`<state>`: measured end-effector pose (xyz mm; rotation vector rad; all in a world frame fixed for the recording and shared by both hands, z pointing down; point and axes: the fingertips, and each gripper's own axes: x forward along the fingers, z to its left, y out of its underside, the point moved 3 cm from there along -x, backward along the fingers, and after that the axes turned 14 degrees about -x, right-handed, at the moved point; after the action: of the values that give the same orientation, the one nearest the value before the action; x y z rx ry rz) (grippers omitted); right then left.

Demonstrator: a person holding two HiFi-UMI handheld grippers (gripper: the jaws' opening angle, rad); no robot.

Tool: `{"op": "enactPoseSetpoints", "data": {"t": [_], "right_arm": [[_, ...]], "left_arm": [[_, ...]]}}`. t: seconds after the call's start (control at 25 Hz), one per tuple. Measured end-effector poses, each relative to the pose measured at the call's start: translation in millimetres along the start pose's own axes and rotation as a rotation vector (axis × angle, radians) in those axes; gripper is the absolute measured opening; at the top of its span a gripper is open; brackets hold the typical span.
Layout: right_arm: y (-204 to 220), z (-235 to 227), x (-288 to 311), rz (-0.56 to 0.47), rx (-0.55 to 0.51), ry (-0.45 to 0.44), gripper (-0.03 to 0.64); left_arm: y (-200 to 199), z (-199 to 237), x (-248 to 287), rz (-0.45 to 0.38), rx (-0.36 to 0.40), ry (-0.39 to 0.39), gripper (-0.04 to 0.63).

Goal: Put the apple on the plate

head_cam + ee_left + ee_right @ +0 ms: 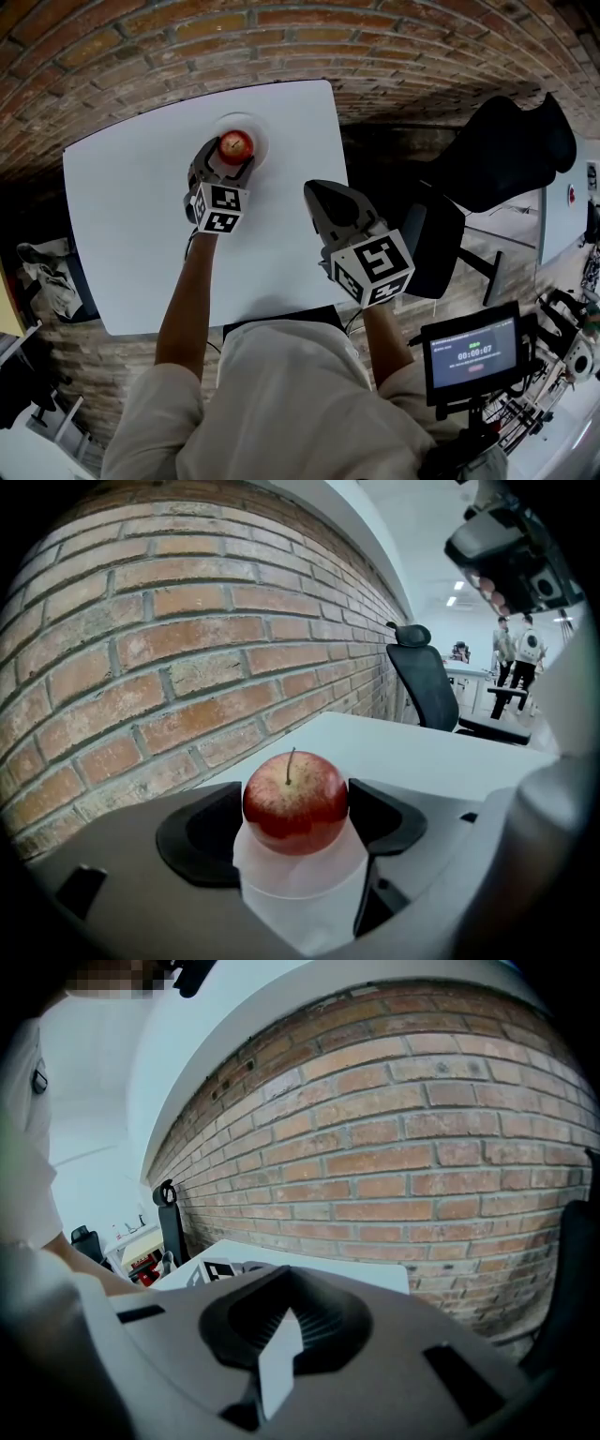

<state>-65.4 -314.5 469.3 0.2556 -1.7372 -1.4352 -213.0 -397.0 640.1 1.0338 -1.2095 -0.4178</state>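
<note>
Left gripper (pixel 232 157) clamps the apple (pixel 295 802) at its widest sides, over the plate (pixel 261 141) beneath its jaws; the fruit is probably firm, smooth and roll-prone; right gripper (pixel 272 1354) is closed and empty.

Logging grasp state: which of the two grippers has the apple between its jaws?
The left gripper: its jaws hold the apple over the plate; the right gripper is shut on nothing.

The small round white plate (pixel 262 132) is mostly hidden under the round red apple (pixel 236 144) and the left claw (pixel 232 157), and the person's left forearm (pixel 183 300) covers part of the white bench (pixel 122 206) at its near edge.
</note>
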Motion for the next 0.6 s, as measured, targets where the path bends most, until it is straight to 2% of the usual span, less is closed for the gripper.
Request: {"op": "enactPoseSetpoints", "data": {"t": [0.04, 0.16, 0.2, 0.28, 0.32, 0.36, 0.48, 0.52, 0.6], "right_arm": [[6.8, -5.0, -15.0, 0.002, 0.003, 0.002, 0.003], [48.4, -35.3, -106.6, 0.018, 0.02, 0.011, 0.003], [52.8, -38.1, -118.1, 0.02, 0.022, 0.014, 0.003], [38.4, -26.9, -93.1, 0.009, 0.014, 0.017, 0.003], [36.1, -25.3, -92.0, 0.006, 0.012, 0.019, 0.003], [47.0, -33.4, -120.1, 0.01, 0.014, 0.022, 0.003], [119.8, -82.4, -300.1, 0.043, 0.04, 0.041, 0.003], [134.2, -91.0, -341.8, 0.047, 0.043, 0.046, 0.003], [139.6, -93.8, -374.4, 0.038, 0.036, 0.054, 0.003]], "left_arm": [[0.0, -17.6, -1.5, 0.002, -0.002, 0.005, 0.347], [-0.3, -124.2, -10.1, 0.014, -0.02, 0.031, 0.347], [-1.2, -136.3, -12.5, 0.01, -0.024, 0.036, 0.347], [-5.5, -103.9, -15.5, -0.012, -0.025, 0.036, 0.347], [-8.3, -101.5, -18.2, -0.023, -0.025, 0.039, 0.347], [-10.9, -133.7, -23.5, -0.027, -0.028, 0.049, 0.347], [-15.9, -339.5, -54.5, -0.015, -0.053, 0.099, 0.345], [-17.4, -385.1, -65.1, -0.015, -0.064, 0.112, 0.345], [-21.9, -416.1, -80.9, -0.027, -0.084, 0.125, 0.345]]}}
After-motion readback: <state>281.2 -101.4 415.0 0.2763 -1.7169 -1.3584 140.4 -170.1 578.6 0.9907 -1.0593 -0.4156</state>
